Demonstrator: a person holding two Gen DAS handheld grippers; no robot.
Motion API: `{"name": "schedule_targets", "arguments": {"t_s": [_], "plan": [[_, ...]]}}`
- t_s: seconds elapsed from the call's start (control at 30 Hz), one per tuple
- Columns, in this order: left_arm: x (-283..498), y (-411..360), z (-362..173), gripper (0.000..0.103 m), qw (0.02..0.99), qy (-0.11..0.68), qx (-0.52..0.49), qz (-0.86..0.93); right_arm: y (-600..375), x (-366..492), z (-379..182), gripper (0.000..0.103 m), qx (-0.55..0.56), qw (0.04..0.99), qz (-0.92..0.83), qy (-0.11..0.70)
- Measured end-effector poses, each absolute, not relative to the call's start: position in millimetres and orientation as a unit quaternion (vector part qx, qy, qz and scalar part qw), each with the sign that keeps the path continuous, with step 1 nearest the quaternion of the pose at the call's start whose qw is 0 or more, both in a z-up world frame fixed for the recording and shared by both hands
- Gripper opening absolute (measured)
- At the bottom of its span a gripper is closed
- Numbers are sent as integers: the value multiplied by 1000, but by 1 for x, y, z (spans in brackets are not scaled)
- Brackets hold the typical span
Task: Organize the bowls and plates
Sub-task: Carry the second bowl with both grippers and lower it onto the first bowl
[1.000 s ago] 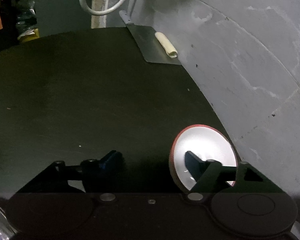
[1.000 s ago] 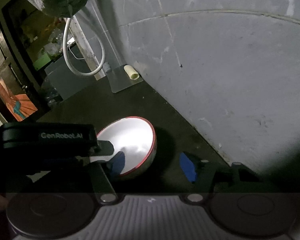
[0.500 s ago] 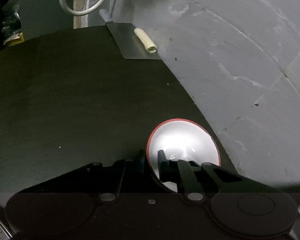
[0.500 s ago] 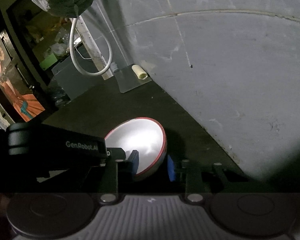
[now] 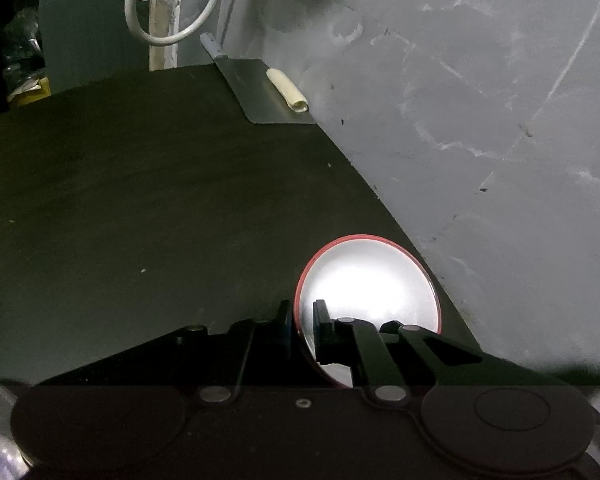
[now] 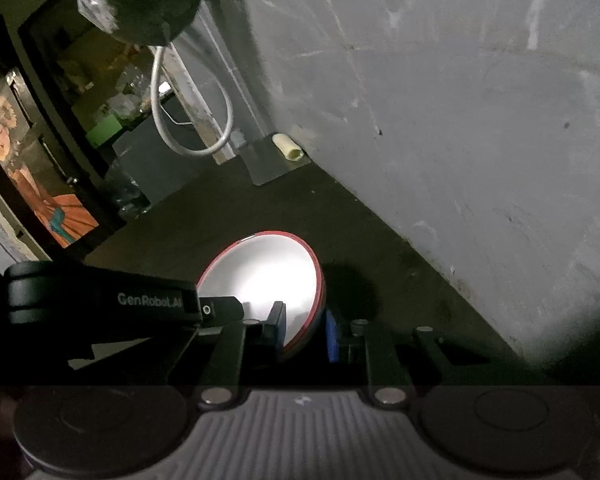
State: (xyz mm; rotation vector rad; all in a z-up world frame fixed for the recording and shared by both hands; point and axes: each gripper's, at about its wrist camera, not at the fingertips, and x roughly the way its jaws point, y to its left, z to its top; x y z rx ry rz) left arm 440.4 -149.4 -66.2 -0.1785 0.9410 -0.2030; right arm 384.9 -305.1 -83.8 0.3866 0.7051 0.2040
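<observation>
A white bowl with a red rim sits tilted over the dark counter, close to the grey wall. My left gripper is closing on the bowl's left rim, one pad outside and one inside, both pressing the wall. In the right wrist view the same bowl is gripped on its near right edge by my right gripper, shut with a blue pad against the outside. The left gripper's black body reaches in from the left there. The bowl's underside is hidden.
A grey wall runs along the counter's right side. A metal sheet with a cream roll lies at the far corner. A white hose loop hangs behind it. Dark shelves with clutter stand at far left.
Both grippers went from open around the bowl to closed on its rim, left on the left edge, right on the right edge. The bowl now appears more tilted in their hold.
</observation>
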Motion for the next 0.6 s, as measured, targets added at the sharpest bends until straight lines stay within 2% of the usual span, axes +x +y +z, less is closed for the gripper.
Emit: {"name": "schedule_targets", "arguments": {"t_s": [0.6], "plan": [[307, -82, -2, 10, 909, 393, -105, -86, -251, 269, -19, 23, 173, 925, 153, 300]]}}
